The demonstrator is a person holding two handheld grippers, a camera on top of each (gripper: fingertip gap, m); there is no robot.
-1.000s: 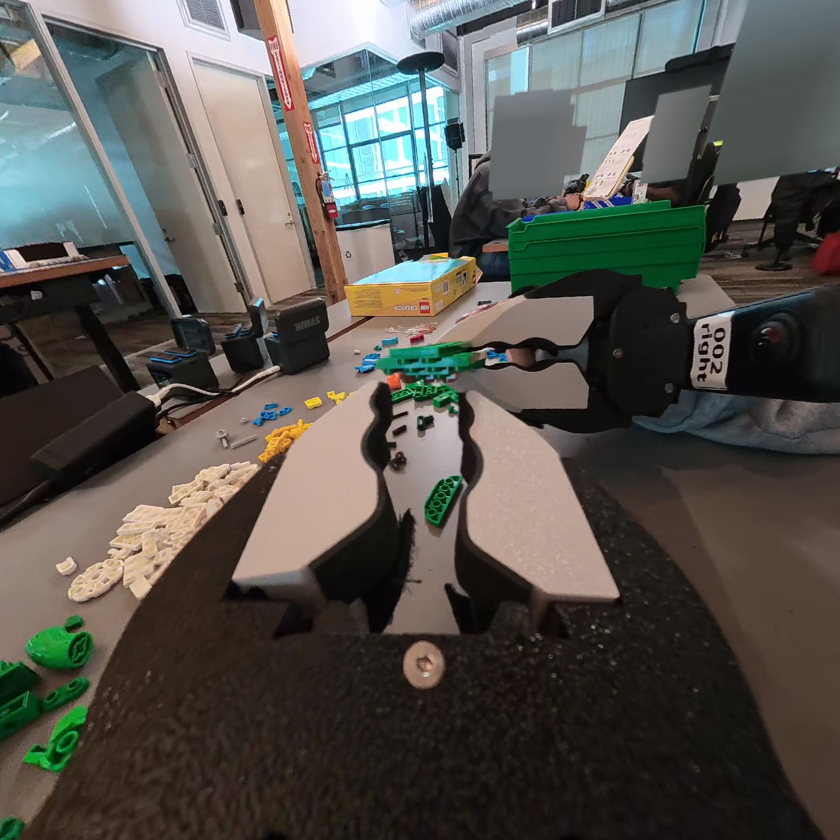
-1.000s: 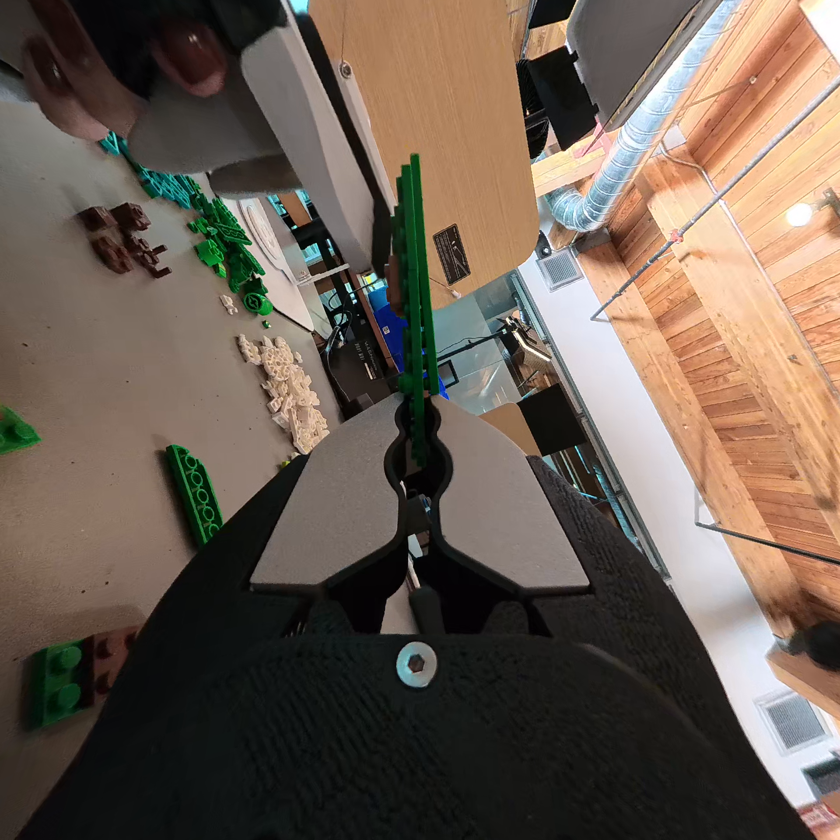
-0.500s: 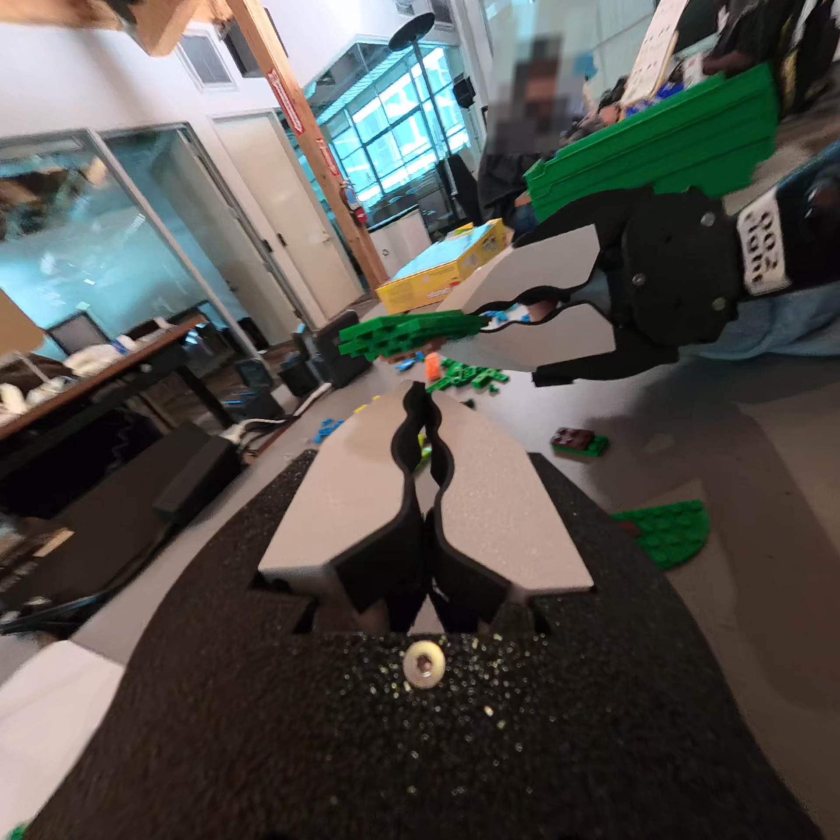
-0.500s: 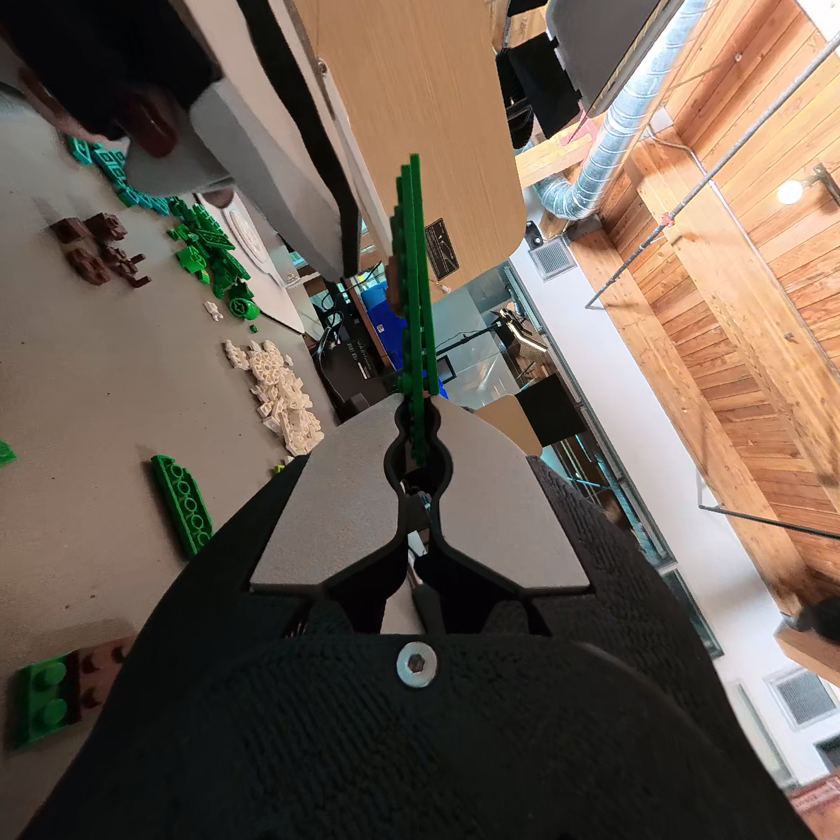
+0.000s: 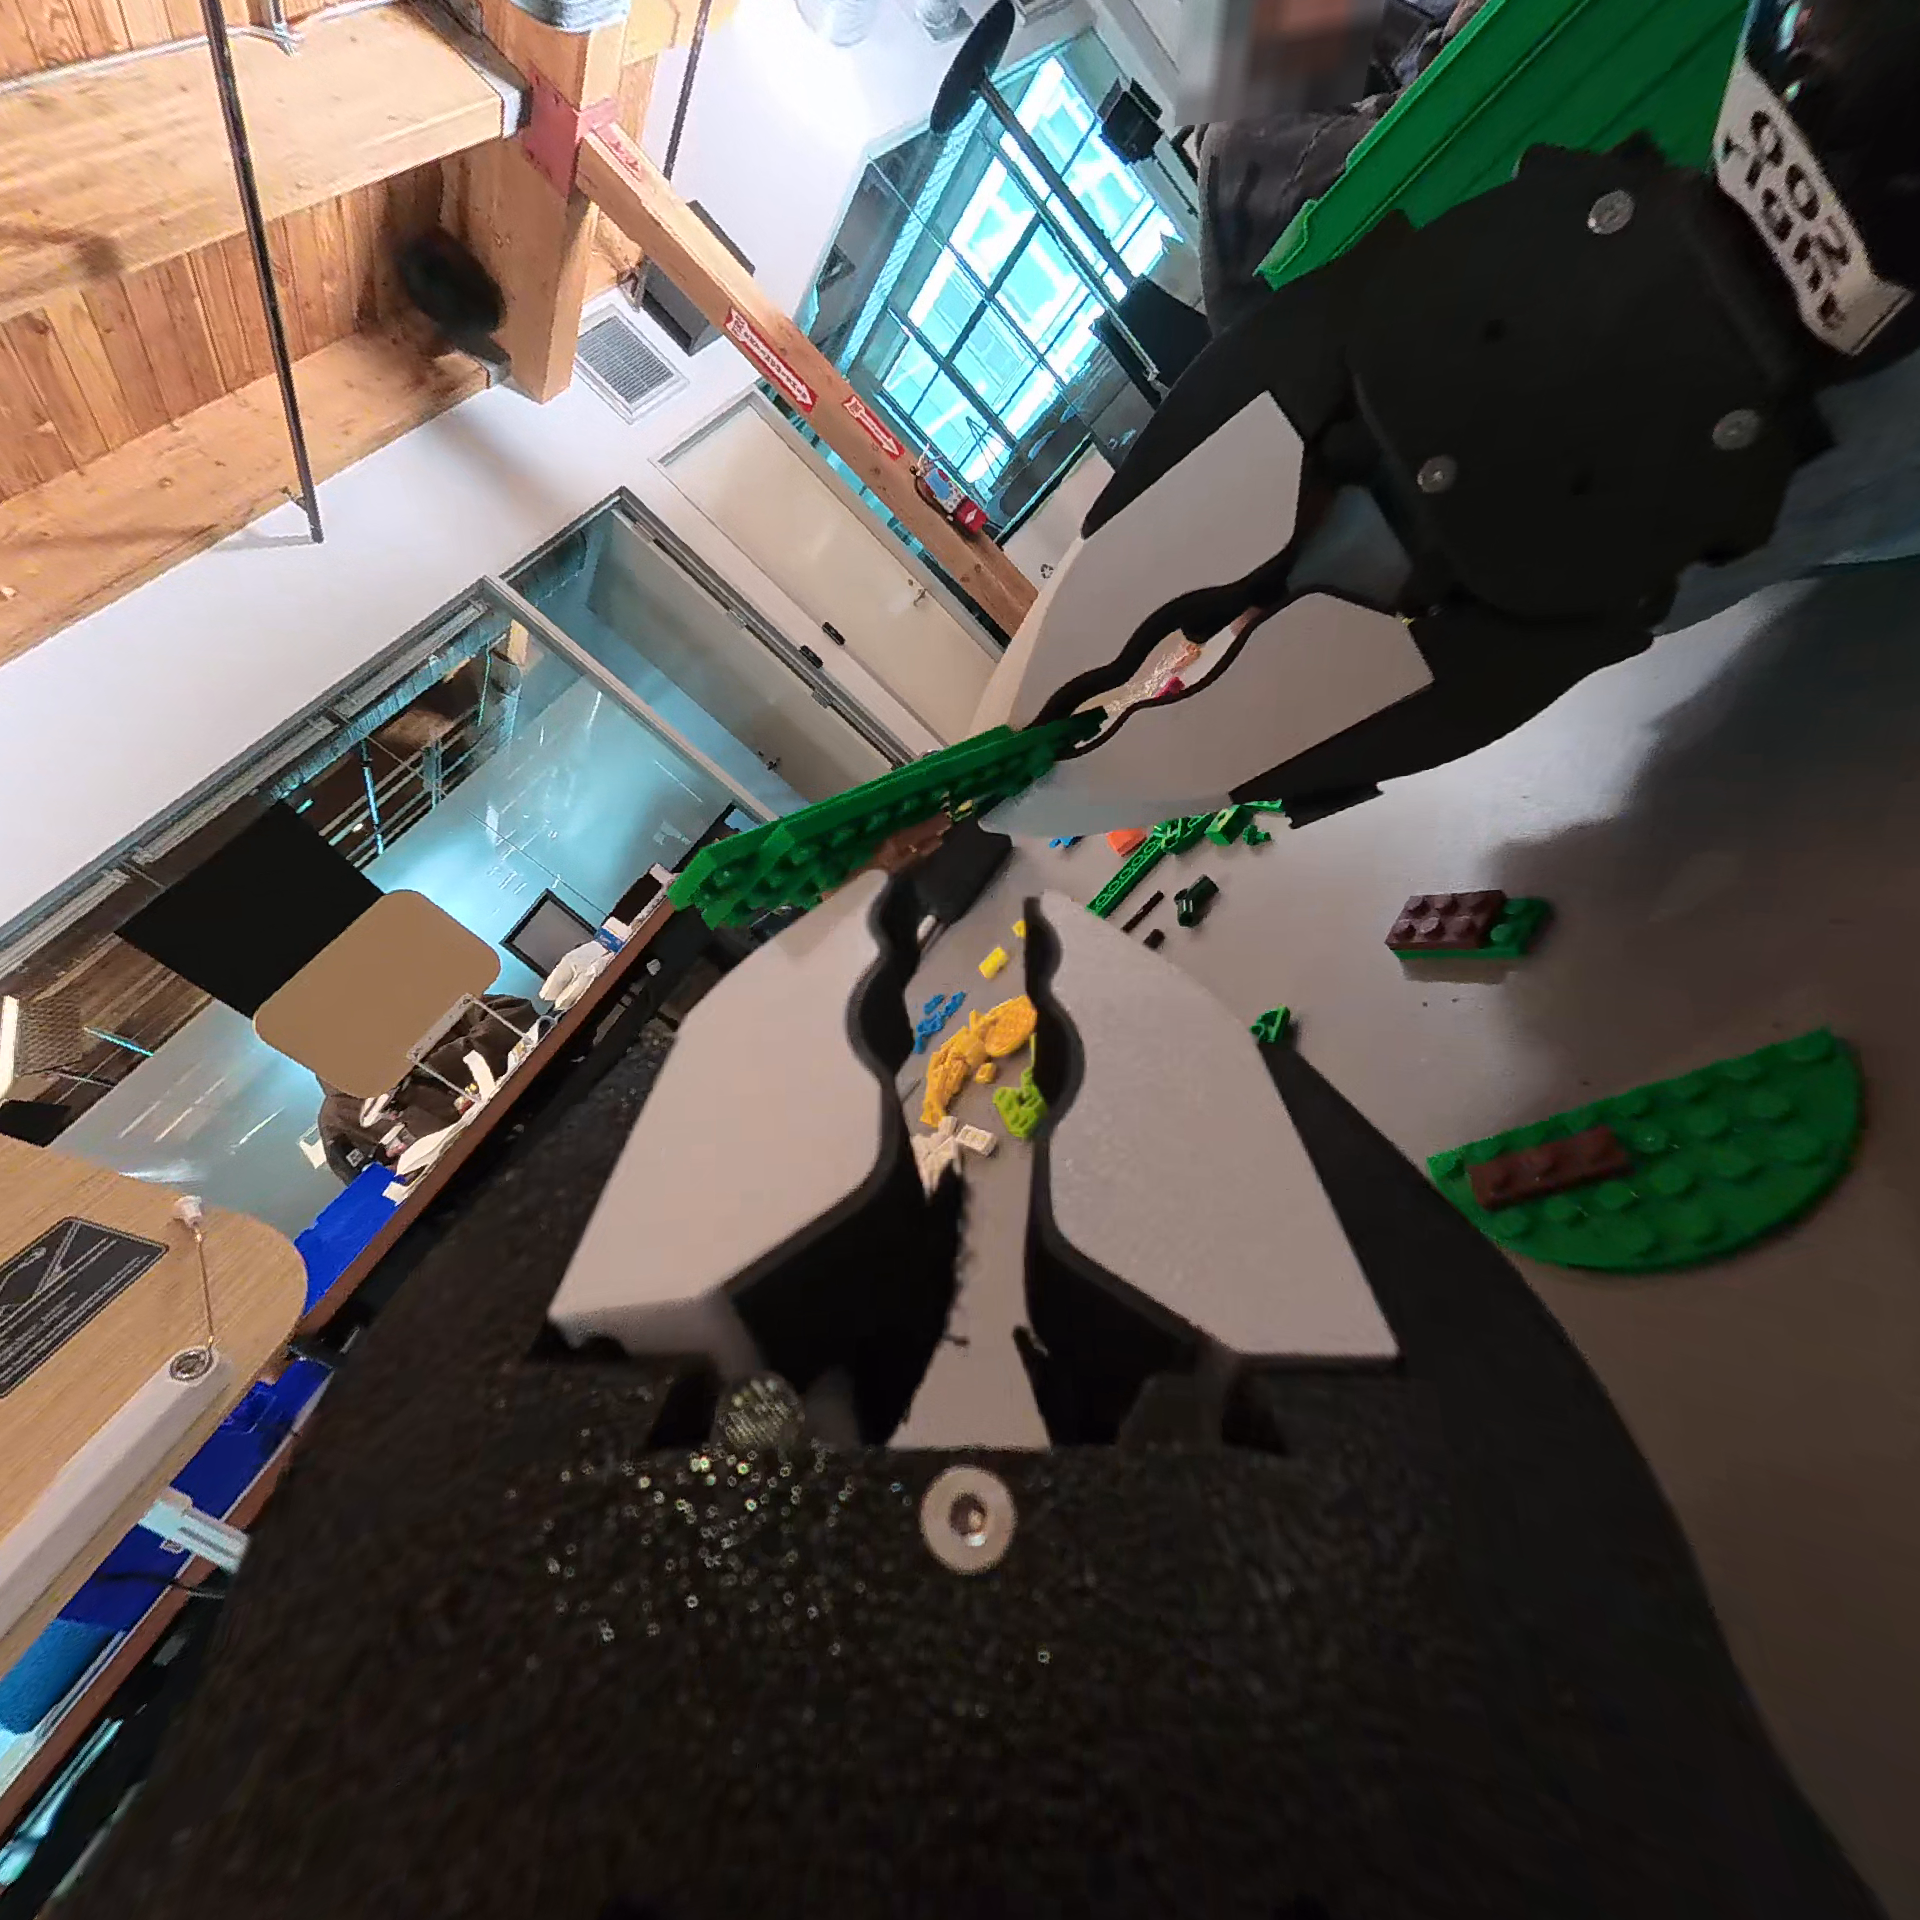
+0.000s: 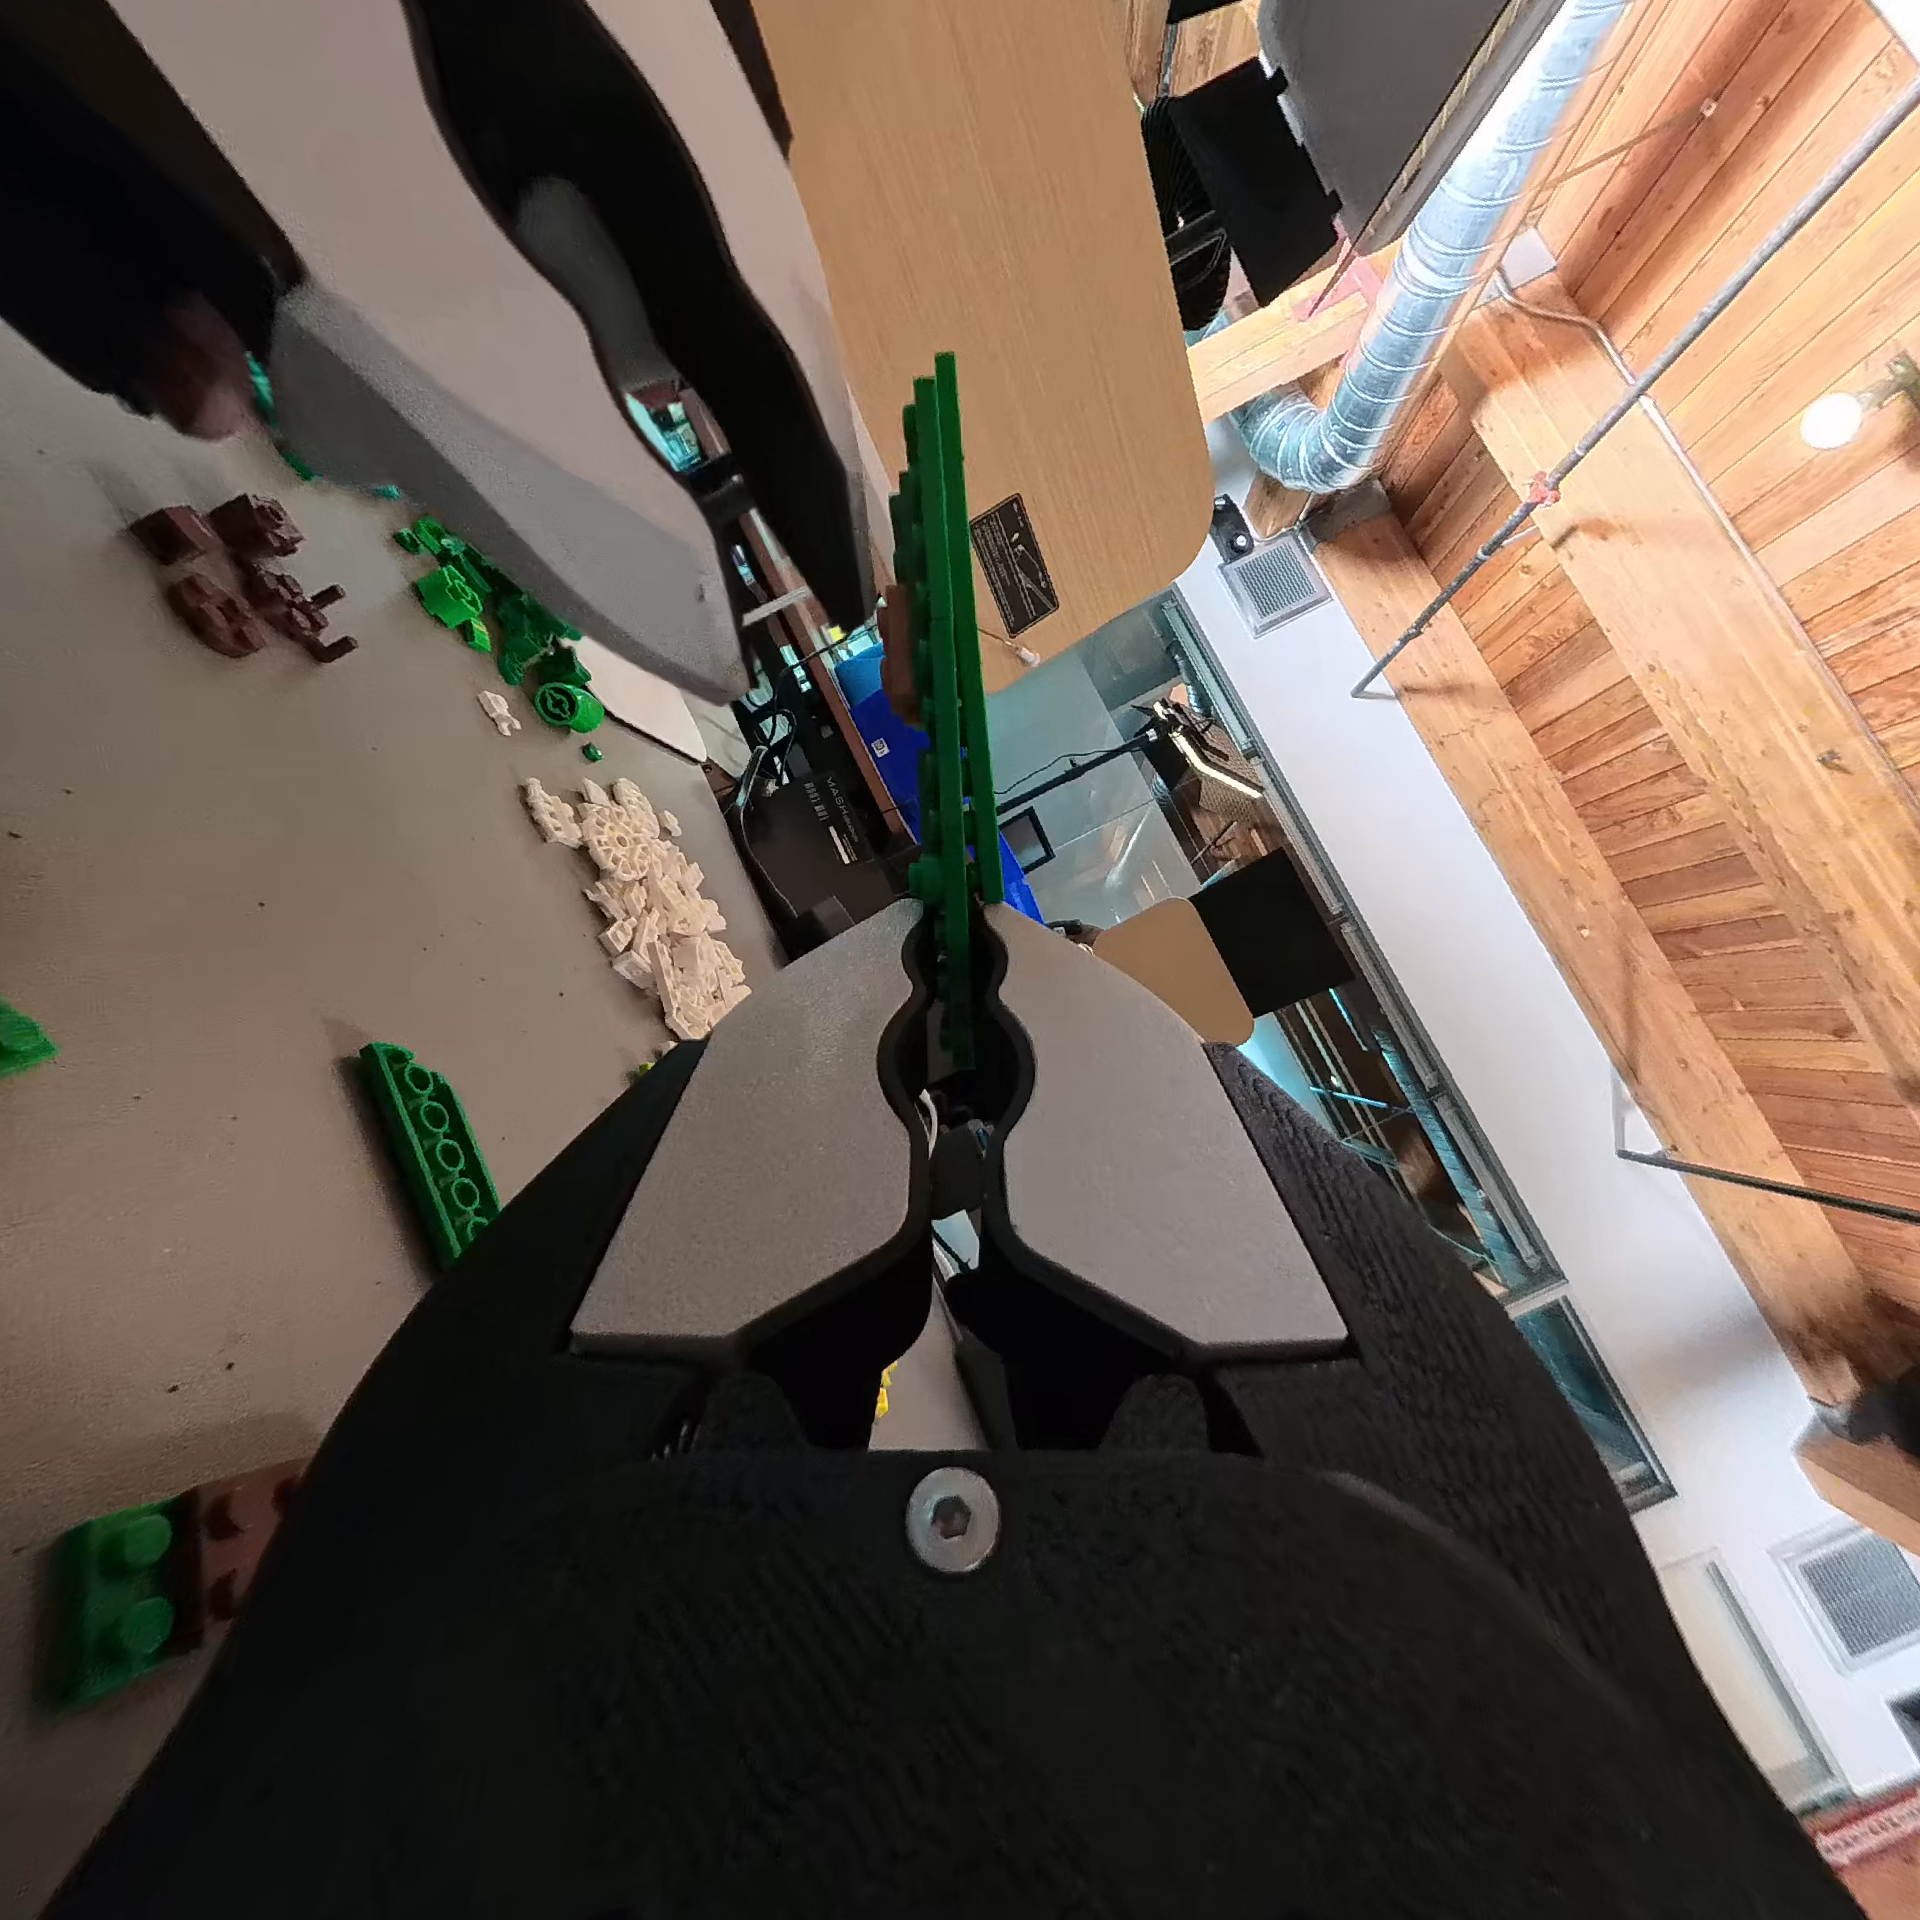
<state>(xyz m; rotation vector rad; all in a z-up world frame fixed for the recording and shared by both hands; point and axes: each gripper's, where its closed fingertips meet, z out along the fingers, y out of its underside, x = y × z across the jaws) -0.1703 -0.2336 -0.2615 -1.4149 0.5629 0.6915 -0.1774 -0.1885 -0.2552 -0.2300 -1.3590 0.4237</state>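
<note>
Clearly: flat green plate stack (image 6: 948, 665), brown piece attached.

green studded plate (image 6: 948, 665), brown brick (image 5: 1446, 920), white pieces (image 6: 649, 899), grey table (image 6: 208, 935)

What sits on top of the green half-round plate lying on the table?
A flat brown piece lies on the half-round plate, toward its left side; the other studs are bare. The left tool's black body hides the plate's left end.
</note>
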